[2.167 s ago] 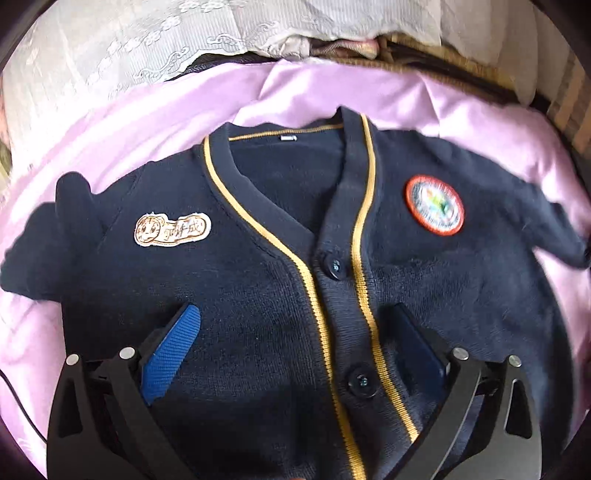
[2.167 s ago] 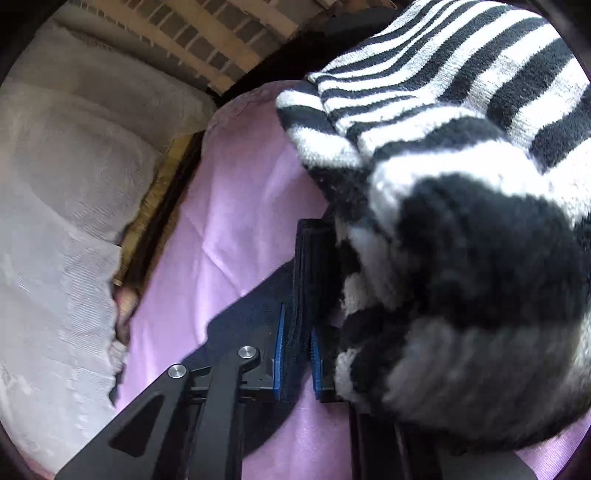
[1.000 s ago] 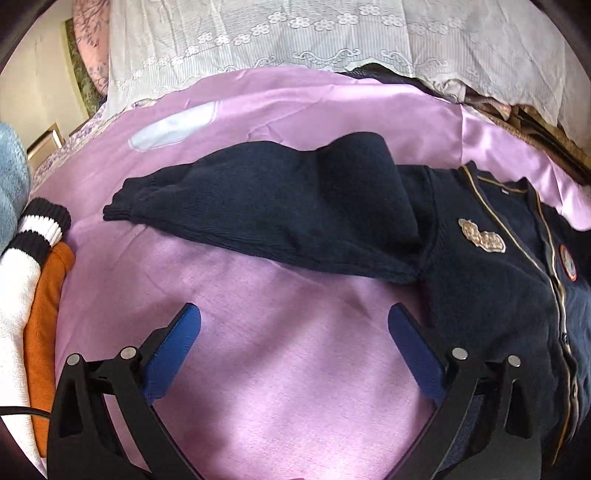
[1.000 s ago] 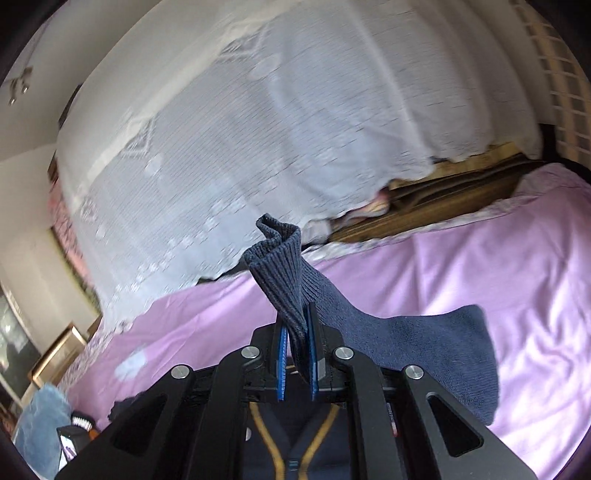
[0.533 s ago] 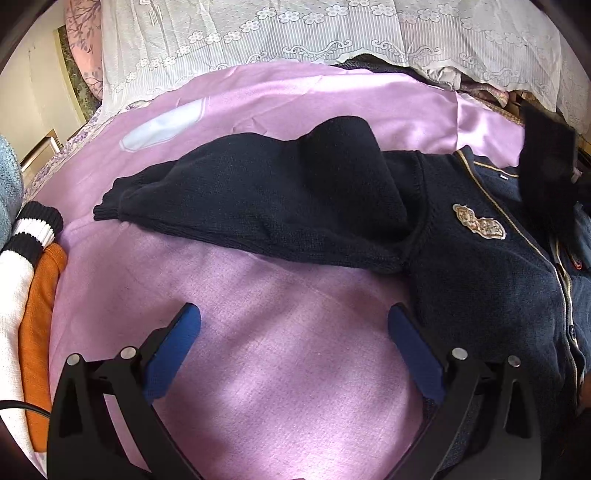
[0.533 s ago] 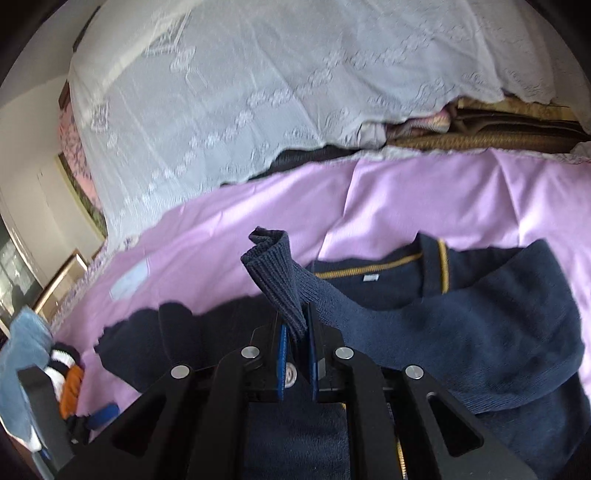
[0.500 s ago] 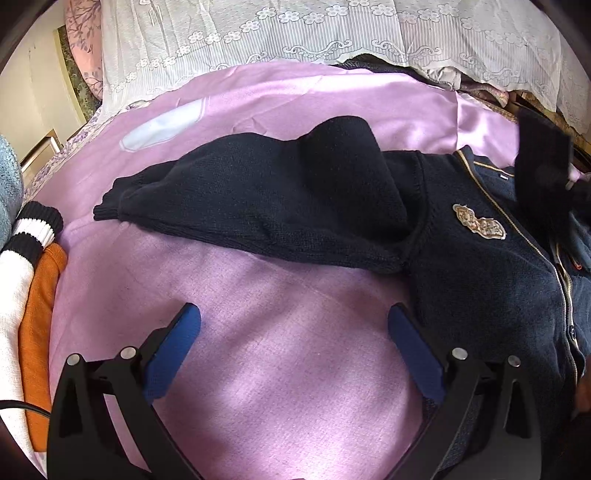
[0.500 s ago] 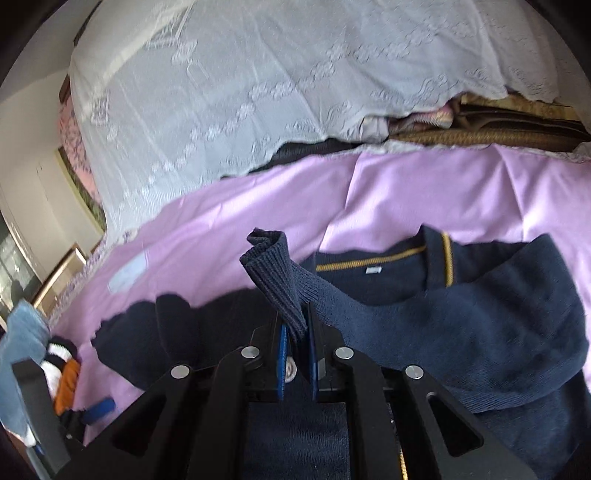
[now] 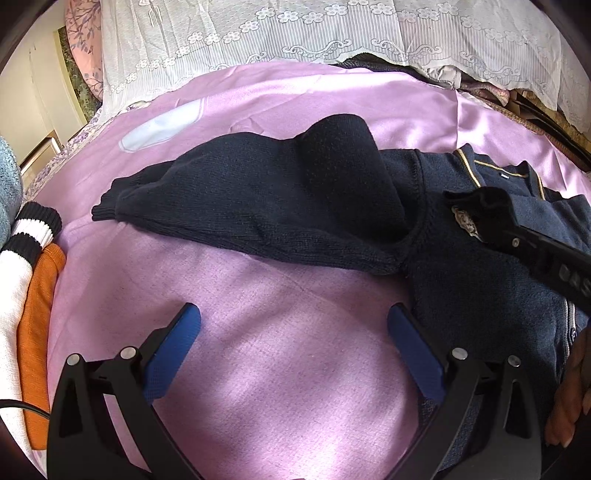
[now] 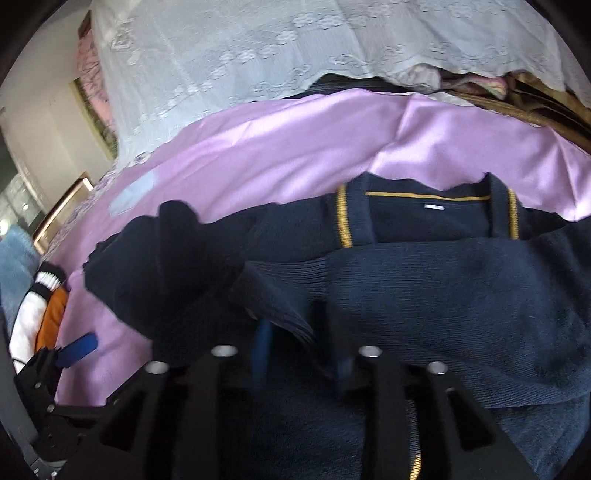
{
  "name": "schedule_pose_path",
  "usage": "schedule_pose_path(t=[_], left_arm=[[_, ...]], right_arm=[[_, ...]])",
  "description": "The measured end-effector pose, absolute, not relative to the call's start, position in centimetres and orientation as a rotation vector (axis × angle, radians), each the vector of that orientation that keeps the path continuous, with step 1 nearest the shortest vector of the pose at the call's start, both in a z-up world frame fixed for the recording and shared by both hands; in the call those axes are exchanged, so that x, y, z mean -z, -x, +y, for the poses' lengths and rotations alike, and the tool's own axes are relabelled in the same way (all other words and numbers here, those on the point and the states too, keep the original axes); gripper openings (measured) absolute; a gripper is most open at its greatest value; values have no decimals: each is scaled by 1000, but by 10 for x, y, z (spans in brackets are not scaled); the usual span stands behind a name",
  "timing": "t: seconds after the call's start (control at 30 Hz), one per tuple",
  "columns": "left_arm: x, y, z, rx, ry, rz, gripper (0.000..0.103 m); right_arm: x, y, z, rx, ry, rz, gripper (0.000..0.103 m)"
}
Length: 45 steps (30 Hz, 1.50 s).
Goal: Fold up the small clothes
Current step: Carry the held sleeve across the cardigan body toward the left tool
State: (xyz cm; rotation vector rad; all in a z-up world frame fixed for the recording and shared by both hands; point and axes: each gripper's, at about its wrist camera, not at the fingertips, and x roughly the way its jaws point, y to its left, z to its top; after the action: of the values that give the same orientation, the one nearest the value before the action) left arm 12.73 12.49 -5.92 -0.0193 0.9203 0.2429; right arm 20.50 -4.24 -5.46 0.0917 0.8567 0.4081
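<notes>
left gripper [image 9: 293,336]: jaws wide apart, nothing between the blue pads, only bare pink sheet under them.
right gripper [image 10: 301,341]: jaws opening; ribbed cuff [image 10: 280,295] of the folded sleeve lies between the blue pads, pads look clear of it, frame is blurred.
cardigan [image 9: 480,288]: navy knit, yellow-striped V-neck, lies flat on the sheet ahead and to the right of the left claw; its edge runs just beside that claw's right finger.
spread sleeve [image 9: 240,206]: stretched out ahead of the left claw, cuff end pointing left, a raised hump partway along it.
folded sleeve [image 10: 461,295]: laid across the cardigan's chest, directly ahead of the right claw, just below the collar [image 10: 428,214].
chest patch [image 9: 466,223]: partly hidden behind the right claw's tip in the left wrist view.
pink sheet [image 9: 280,369]: covers the whole work surface.
clothes pile [image 9: 26,295]: striped black-and-white knit and orange piece, far left of the left claw, at the sheet's edge.
lace cloth [image 9: 295,33]: white, beyond the sheet, well ahead of both claws.
person's hand [image 9: 570,398]: at the right edge of the left wrist view.
</notes>
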Motion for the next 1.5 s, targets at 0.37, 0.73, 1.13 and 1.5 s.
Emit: schedule_pose_path(t=[0.37, 0.73, 1.13, 1.5], left_arm=[[30, -122, 130, -102, 185, 862, 99], [13, -188, 50, -19, 141, 888, 99], [59, -186, 67, -117, 50, 923, 99], [52, -203, 19, -94, -92, 885, 99]], right_arm=[[-17, -151, -116, -348, -147, 602, 44], [-8, -173, -221, -207, -338, 631, 36], [37, -208, -323, 12, -502, 769, 15], [26, -229, -287, -158, -407, 780, 15]])
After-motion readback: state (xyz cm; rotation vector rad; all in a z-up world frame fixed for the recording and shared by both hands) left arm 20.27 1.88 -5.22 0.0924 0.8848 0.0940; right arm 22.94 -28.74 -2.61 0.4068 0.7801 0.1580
